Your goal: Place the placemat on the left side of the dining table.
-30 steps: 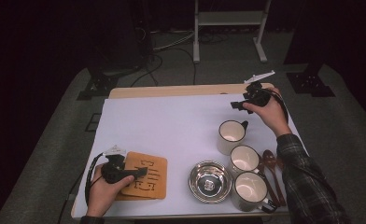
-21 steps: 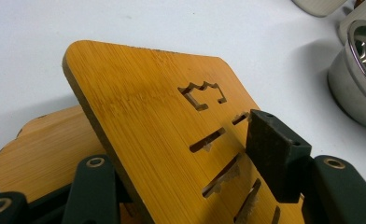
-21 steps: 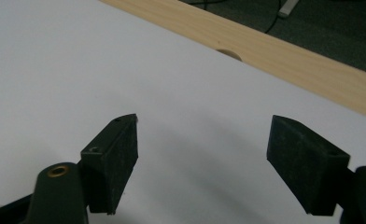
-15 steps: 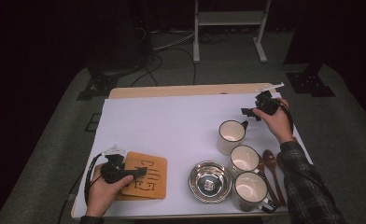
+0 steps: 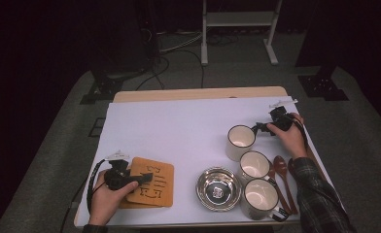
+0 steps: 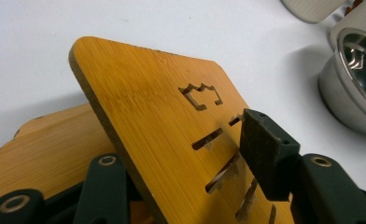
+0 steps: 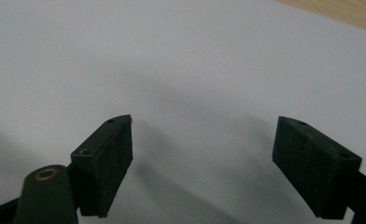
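Observation:
Two bamboo coasters lie stacked at the table's near left. The upper coaster [image 5: 155,180] [image 6: 148,107] is tipped up off the lower coaster [image 6: 41,149]. My left gripper [image 5: 141,178] [image 6: 186,149] has it between its jaws, which have just been closing. The right pad [image 6: 265,154] rests on the coaster's top face, and the other pad is hidden under it. My right gripper [image 5: 259,127] [image 7: 202,163] is low over the white cover, just right of the far mug [image 5: 240,141]. Its jaws have just been opening, with nothing between them.
Two more white mugs [image 5: 254,165] [image 5: 259,196] stand in a row toward the front edge. A steel bowl [image 5: 218,188] [image 6: 354,84] sits left of them, and wooden spoons [image 5: 281,167] lie to their right. The white cover [image 5: 179,126] spans the table.
My right hand has come down and to the right, from above the back edge to table level beside the far mug. The left hand has stayed on the coasters.

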`<action>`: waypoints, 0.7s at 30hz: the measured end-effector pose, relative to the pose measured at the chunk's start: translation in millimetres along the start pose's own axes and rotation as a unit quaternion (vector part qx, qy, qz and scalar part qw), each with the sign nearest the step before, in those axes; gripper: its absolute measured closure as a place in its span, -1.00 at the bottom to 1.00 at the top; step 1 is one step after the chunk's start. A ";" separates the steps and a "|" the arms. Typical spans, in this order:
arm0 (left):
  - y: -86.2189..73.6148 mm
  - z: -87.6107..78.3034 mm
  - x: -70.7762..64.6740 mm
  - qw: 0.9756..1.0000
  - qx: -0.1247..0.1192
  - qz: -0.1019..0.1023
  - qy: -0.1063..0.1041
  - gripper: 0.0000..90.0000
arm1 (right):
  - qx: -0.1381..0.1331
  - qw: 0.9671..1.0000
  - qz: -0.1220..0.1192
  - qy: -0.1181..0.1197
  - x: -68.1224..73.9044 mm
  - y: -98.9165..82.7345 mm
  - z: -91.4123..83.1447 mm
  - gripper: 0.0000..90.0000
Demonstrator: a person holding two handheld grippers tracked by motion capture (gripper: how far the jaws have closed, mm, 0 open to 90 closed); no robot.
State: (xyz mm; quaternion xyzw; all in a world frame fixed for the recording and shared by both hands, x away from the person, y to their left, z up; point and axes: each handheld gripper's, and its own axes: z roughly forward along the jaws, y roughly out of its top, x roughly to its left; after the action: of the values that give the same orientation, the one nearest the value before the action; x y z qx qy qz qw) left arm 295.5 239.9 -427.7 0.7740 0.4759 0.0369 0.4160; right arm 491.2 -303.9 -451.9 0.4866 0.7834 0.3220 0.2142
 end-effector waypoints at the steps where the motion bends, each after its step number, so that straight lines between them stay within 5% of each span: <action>1: 0.4 -0.4 -0.3 1.000 0.001 0.001 -0.001 0.09 | 0.001 1.000 0.002 -0.003 -0.5 -1.3 0.7 -0.58; 21: 9.4 -10.7 -2.5 0.999 -0.011 -0.034 -0.040 0.46 | -0.017 1.000 0.021 -0.001 -4.0 -12.7 4.8 -0.64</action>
State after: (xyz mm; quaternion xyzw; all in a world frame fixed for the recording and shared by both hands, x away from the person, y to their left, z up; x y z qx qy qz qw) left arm 295.9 242.5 -413.5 0.7535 0.4848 -0.0028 0.4440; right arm 488.2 -310.1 -464.3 0.4995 0.7674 0.3390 0.2161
